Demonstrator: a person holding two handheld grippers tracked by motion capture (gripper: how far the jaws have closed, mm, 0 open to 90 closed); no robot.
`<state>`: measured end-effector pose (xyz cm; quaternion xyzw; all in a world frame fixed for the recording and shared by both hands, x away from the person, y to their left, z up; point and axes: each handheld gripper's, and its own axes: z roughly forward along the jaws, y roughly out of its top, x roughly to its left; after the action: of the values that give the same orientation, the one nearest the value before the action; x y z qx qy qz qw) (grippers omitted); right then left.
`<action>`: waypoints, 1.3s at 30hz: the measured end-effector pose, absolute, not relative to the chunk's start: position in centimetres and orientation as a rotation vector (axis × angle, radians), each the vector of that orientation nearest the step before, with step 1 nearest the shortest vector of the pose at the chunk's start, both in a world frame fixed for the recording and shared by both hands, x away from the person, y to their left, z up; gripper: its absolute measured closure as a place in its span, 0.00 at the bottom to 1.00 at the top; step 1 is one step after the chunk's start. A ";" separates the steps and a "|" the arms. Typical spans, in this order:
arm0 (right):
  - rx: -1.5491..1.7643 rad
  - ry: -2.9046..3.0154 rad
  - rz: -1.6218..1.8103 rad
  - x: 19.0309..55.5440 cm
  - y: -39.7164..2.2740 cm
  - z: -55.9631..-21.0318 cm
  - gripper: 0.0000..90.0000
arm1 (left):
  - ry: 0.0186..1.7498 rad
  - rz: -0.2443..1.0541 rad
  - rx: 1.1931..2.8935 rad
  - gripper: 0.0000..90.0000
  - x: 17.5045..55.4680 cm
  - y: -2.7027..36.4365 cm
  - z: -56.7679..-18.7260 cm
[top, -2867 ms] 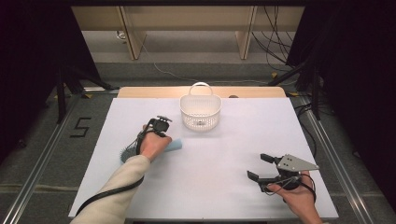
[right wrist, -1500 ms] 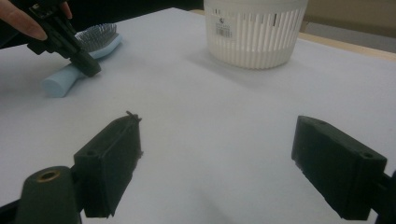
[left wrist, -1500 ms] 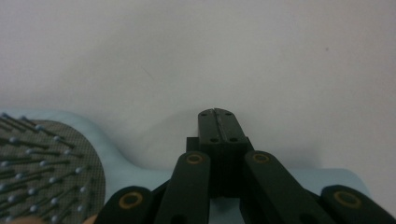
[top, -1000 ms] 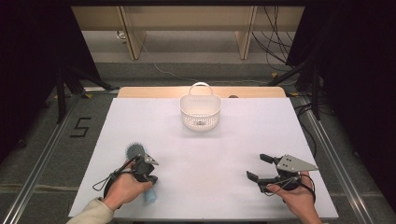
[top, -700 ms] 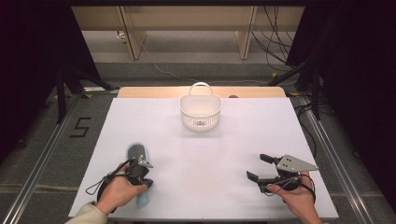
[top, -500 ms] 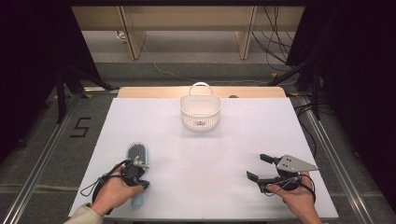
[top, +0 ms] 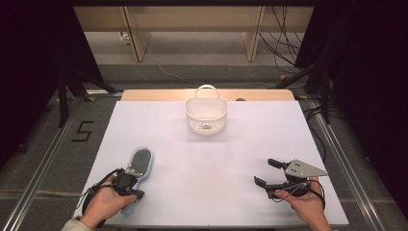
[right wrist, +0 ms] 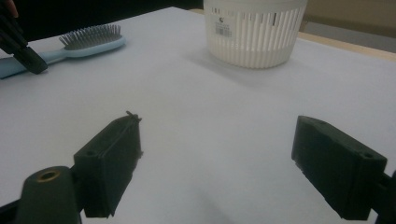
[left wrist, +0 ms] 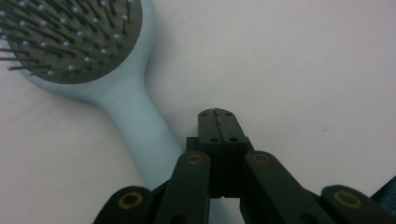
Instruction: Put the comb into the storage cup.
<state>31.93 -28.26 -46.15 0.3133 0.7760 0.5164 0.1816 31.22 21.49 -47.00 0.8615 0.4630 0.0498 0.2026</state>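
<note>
The hairbrush [top: 137, 168] lies at the near-left of the table [top: 231, 144], its long axis running from the handle near the person up to the bristled head. The left gripper [left wrist: 219, 122], jaws together and empty, sits just beside the handle; the right gripper [top: 268, 172], jaws apart, is well away.

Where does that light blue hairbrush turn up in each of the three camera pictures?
High view: the hairbrush lies at lower left on the table, beside the left gripper.
Left gripper view: upper left, its handle running down beside the shut jaws.
Right gripper view: top left, lying flat.
Shared landmark: the white basket, at top centre in the right gripper view.
</note>
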 end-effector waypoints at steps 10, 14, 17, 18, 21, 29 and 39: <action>0.884 2.191 1.459 31.9 -28.2 -46.2 0.18 | 1.316 0.150 2.411 1.00 30.9 22.4 -46.9; 0.884 2.191 1.458 31.9 -28.2 -46.2 0.18 | 1.319 0.151 2.411 1.00 30.8 22.5 -46.9; 0.886 2.193 1.459 31.9 -28.2 -46.2 0.18 | 1.319 0.149 2.410 1.00 30.8 22.5 -46.9; 0.885 2.192 1.458 31.9 -28.2 -46.2 0.18 | 1.319 0.149 2.410 1.00 30.8 22.5 -46.9; 0.884 2.191 1.459 31.9 -28.2 -46.2 0.18 | 1.319 0.153 2.413 1.00 30.8 22.5 -46.9; 0.884 2.194 1.460 31.9 -28.2 -46.2 0.18 | 1.307 0.138 2.410 0.92 30.7 22.4 -46.9; 0.884 2.196 1.461 32.0 -28.3 -46.2 0.18 | 1.203 0.189 2.240 0.64 30.8 22.0 -46.1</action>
<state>31.97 -28.29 -46.17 0.3126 0.7768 0.5166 0.1790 30.81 21.99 -46.11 0.8404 0.4514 0.0709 0.2916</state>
